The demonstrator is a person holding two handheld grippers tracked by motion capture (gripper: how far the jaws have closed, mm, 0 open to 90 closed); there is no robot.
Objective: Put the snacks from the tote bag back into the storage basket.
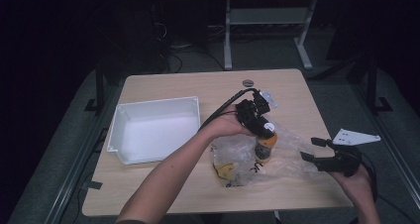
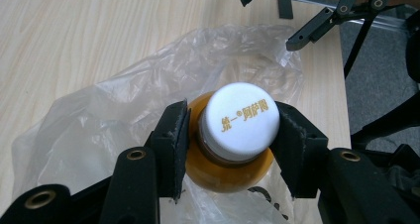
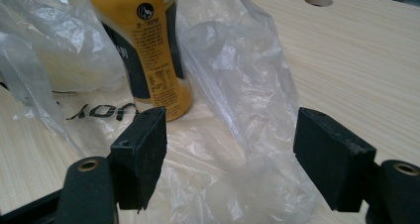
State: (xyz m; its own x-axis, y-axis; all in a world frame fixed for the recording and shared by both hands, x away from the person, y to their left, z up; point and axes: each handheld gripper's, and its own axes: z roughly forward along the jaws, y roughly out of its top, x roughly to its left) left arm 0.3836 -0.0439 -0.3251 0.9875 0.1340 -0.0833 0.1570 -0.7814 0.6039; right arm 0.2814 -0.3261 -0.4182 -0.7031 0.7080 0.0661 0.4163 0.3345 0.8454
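A: Bottle (image 2: 230, 149)? Much of it is hiding under its white cap (image 2: 241, 121); the base is sitting on the clear bag (image 1: 277, 159), centre-right of the high view.

B: Tongs?

A: Left gripper (image 2: 233, 135) is straddling the cap, pads at its sides, contact hard to judge. Right gripper (image 3: 230, 154) is gaping over the bag, lower right.

B: Room?

A: Bare table (image 1: 163, 189) lower left; white tray (image 1: 154, 130) left.

B: Text?

A: Gold characters on cap; label print is blurring out.

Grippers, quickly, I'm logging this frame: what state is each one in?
Left gripper: jaws closed around the bottle just under its white cap.
Right gripper: open, holding nothing, above the plastic bag.
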